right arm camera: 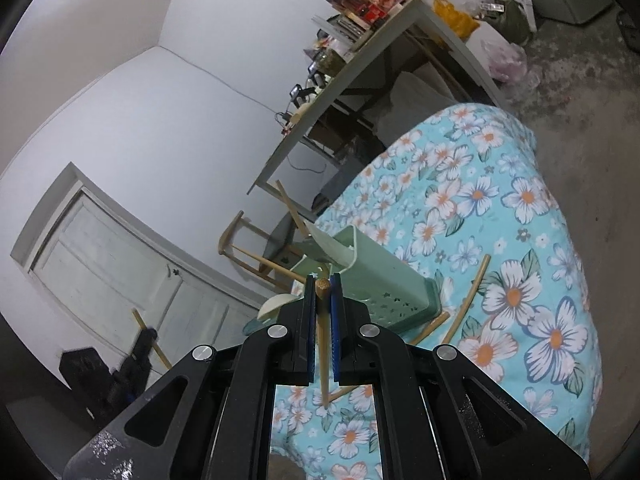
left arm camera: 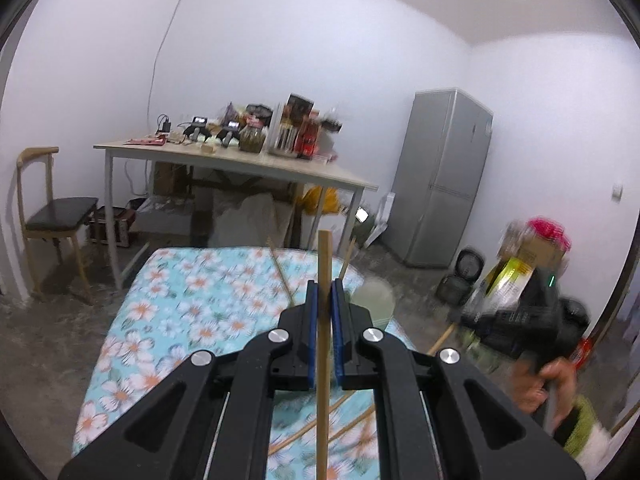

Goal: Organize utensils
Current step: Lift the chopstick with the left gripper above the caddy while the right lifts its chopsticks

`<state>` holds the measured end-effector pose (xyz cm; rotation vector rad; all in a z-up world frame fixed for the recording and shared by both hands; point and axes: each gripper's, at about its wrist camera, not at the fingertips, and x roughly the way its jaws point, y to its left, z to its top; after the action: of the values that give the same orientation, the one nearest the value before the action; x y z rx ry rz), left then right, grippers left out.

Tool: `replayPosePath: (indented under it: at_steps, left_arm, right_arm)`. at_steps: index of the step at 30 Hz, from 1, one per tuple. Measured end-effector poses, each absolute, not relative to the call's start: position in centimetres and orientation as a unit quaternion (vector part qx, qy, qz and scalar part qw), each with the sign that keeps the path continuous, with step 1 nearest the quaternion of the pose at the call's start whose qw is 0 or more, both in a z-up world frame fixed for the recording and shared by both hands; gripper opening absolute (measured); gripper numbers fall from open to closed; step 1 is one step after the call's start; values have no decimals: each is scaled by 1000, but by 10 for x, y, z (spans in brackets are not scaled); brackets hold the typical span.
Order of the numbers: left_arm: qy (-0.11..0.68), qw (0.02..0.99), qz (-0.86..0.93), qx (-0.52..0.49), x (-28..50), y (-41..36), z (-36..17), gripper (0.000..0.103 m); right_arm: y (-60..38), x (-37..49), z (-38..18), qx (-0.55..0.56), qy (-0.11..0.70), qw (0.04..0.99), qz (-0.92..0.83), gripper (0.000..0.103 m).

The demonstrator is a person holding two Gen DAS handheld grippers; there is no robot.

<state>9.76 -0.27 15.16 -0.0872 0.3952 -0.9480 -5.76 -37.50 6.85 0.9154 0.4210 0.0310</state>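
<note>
Floral cloth (right arm camera: 500, 208) over a low table; white walls, cluttered desk (left arm camera: 224, 160) behind.

Item: two wooden chopsticks, one per claw. Left gripper (left arm camera: 325, 312) is clamped on an upright chopstick (left arm camera: 323, 264), which crosses the pads and sticks out above and below. Right gripper (right arm camera: 322, 300) is pinched near the butt of its chopstick (right arm camera: 322, 344), the tip hanging toward the cloth.

Item: green utensil holder (right arm camera: 372, 280), just beyond your right claw.

Item: loose chopsticks (right arm camera: 468, 296) on the cloth.

Handling: keep each stick vertical over the holder's mouth before you loosen the pads.

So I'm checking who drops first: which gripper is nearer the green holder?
Right. The right gripper is just in front of the holder; the left gripper has it off to its right.
</note>
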Motion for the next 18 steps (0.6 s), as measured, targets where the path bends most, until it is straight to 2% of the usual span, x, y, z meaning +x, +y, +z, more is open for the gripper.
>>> replayPosePath:
  at_steps: [11,18]
  left_arm:
    - [95,863,-480,-122,122,-18,222,6]
    - [62,876,-448,-167,158,-43,231,6]
  right_arm:
    - [-377,-72,85,424,182,887,13,5]
    - [-383,-73,88,428,175,886,15,5]
